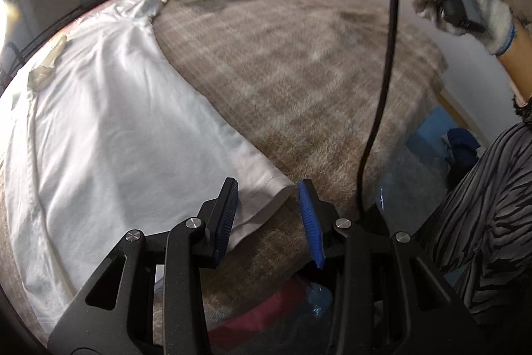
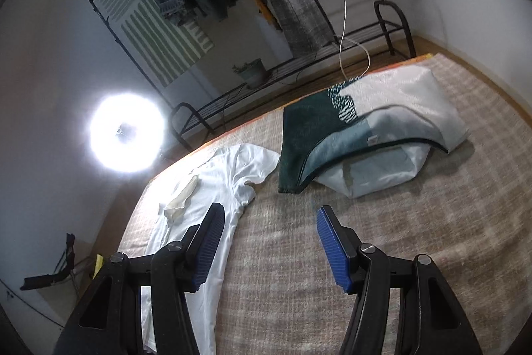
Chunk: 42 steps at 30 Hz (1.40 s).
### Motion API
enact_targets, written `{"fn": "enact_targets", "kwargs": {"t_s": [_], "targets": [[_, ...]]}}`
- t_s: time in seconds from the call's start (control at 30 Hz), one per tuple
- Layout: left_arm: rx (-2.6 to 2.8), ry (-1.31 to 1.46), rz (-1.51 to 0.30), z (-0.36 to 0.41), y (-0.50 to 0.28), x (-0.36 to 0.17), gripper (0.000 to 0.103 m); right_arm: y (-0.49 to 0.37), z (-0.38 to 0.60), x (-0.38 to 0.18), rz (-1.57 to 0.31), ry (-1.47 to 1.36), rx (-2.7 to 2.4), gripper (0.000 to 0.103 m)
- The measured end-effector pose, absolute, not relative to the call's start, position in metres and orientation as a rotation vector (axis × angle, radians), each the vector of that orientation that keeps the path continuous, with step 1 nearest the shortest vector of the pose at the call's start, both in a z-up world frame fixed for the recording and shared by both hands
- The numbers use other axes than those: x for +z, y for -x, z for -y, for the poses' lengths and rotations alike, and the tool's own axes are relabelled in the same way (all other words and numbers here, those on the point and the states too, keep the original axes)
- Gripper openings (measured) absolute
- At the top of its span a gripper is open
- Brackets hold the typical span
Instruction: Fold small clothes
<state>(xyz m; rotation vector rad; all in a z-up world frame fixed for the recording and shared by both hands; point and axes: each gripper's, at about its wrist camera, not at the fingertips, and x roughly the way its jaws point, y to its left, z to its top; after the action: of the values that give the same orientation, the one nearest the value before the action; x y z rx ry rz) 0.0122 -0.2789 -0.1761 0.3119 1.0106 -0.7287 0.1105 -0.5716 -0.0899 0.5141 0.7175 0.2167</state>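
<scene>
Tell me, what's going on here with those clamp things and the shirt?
A person in work gloves holds a two-finger gripper in each hand over a bed to fold clothes. A white shirt lies spread flat. The left gripper hangs open at the shirt's bottom corner, not pinching it. The right gripper is open too, beside the shirt's edge. A pillow lies farther back.

Pale walls (image 2: 50, 62) are being lit by a ring lamp (image 2: 128, 133); dark garments are being hung on a black rack (image 2: 332, 52).
</scene>
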Motion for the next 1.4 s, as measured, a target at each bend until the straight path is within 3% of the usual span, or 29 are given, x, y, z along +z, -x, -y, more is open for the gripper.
{"fn": "enact_targets", "kwargs": {"t_s": [0.17,0.23,0.27,0.3,0.53,0.93,0.97,1.03,1.07,1.17,1.4], "targets": [[-0.697,-0.349,-0.974,0.288,-0.012,-0.182,0.045,-0.126,0.560,-0.105,-0.756,-0.567,0.264,0.061],[-0.687,-0.332,-0.956,0.286,-0.014,-0.182,0.029,-0.137,0.550,-0.112,-0.776,-0.592,0.282,0.061],[-0.676,-0.323,-0.950,0.285,-0.017,-0.182,0.007,-0.142,0.544,-0.115,-0.787,-0.599,0.289,0.061],[-0.667,-0.307,-0.956,0.283,-0.021,-0.182,0.004,-0.149,0.537,-0.119,-0.801,-0.604,0.294,0.061],[-0.676,-0.047,-0.987,0.248,-0.035,-0.159,0.002,-0.204,0.482,-0.146,-0.904,-0.561,0.282,0.061],[-0.645,0.100,-0.989,0.224,-0.037,-0.152,0.002,-0.284,0.445,-0.201,-1.011,-0.565,0.119,0.057],[-0.643,0.107,-0.987,0.220,-0.037,-0.152,0.002,-0.287,0.444,-0.201,-1.011,-0.561,0.117,0.054],[-0.639,0.121,-0.989,0.220,-0.035,-0.153,0.002,-0.292,0.441,-0.203,-1.012,-0.557,0.125,0.032],[-0.641,0.133,-0.995,0.221,-0.037,-0.153,0.002,-0.295,0.438,-0.205,-1.024,-0.559,0.139,0.030],[-0.648,0.178,-1.009,0.219,-0.037,-0.155,0.002,-0.300,0.432,-0.206,-1.029,-0.529,0.143,0.008],[-0.638,0.251,-0.996,0.206,-0.037,-0.153,0.002,-0.303,0.421,-0.183,-0.973,-0.470,0.121,0.003]]}}
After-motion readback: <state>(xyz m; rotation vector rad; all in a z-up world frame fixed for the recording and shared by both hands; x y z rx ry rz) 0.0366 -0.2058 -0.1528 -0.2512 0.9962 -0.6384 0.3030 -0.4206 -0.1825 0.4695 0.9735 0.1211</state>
